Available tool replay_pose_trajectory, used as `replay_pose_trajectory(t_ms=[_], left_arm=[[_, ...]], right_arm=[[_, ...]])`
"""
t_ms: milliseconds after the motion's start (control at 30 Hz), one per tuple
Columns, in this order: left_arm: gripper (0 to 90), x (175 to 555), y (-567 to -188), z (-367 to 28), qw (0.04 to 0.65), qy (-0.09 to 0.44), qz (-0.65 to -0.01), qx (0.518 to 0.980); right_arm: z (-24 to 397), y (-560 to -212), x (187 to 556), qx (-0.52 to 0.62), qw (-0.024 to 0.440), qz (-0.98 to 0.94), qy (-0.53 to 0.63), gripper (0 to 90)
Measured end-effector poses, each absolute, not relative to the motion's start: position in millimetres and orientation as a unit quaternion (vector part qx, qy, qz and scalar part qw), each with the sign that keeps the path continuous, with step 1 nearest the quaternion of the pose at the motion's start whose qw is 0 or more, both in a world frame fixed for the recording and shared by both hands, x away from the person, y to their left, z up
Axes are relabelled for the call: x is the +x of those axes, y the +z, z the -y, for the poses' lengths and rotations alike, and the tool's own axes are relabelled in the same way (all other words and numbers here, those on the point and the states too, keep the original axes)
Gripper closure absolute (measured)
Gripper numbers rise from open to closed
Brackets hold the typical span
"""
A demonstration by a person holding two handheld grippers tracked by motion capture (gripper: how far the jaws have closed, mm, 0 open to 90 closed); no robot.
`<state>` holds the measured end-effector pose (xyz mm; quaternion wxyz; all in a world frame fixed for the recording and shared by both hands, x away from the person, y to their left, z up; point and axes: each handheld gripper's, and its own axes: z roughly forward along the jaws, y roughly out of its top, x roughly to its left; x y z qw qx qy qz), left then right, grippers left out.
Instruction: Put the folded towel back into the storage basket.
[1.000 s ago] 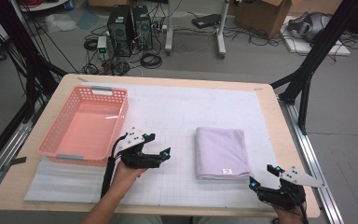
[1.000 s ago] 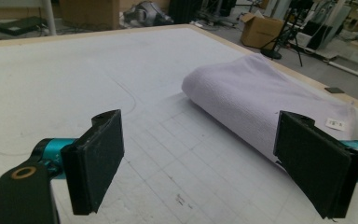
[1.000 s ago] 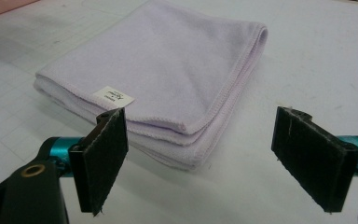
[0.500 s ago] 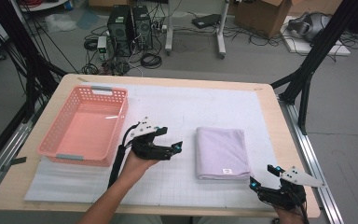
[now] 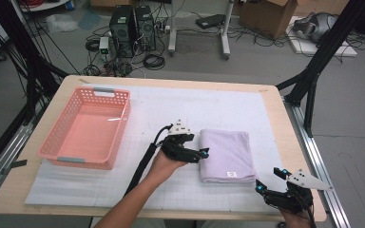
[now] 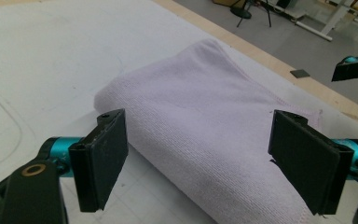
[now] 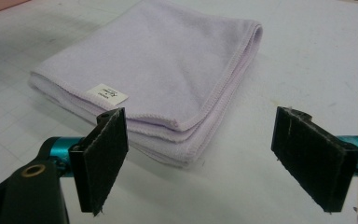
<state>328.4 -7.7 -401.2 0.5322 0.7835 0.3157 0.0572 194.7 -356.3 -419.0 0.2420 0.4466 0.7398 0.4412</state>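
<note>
On the white mat (image 5: 180, 107) that covers the wooden surface (image 5: 285, 123), right of centre, lies the towel (image 5: 227, 154), a pale lilac cloth folded into a neat, flat rectangle of several layers. Its weave is fine and soft-looking, with a short looped pile; the open edges are finished with a stitched hem, and the layers stack evenly at the corner nearest the right gripper (image 5: 268, 181). A small white label (image 7: 106, 94) with dark print sits near one edge of the top layer. The fold on the towel's left side is rounded and plump, and the left gripper (image 5: 203, 154) sits just beside it, fingers (image 6: 103, 156) spread wide apart, framing the fold without touching it. The right gripper hovers at the near right corner of the surface, a little apart from the towel, its fingers (image 7: 106, 154) likewise released and holding nothing. At the left of the surface stands a basket (image 5: 66, 142), a rectangular tub of salmon-pink plastic with lattice walls, a smooth floor and grey handles at both short ends; it holds nothing. The mat is thin and matte, faintly printed with a grid.
</note>
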Motion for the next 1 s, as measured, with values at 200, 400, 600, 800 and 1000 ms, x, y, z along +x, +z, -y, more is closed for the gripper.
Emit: replay_pose_trajectory(t_ms=[200, 400, 600, 800, 1000], left_arm=[[21.4, 329.6, -414.4, 23.0, 0.504, 0.048, -0.326, 0.799], [21.9, 330.6, -422.3, 30.0, 0.478, 0.053, -0.344, 0.807], [21.5, 333.8, -432.0, 37.2, 0.440, 0.045, -0.372, 0.816], [21.0, 335.8, -442.0, 45.2, 0.417, 0.017, -0.390, 0.820], [20.2, 336.0, -442.0, 47.0, 0.416, 0.018, -0.393, 0.820]], right_arm=[[355.3, -419.0, 194.8, 0.446, 0.241, -0.741, 0.441, 17.4], [355.8, -418.9, 194.7, 0.447, 0.242, -0.740, 0.441, 17.4], [355.5, -419.1, 195.0, 0.446, 0.241, -0.741, 0.440, 17.4], [355.8, -419.0, 194.9, 0.447, 0.240, -0.741, 0.440, 17.4], [355.6, -419.0, 195.3, 0.445, 0.240, -0.742, 0.441, 17.4]])
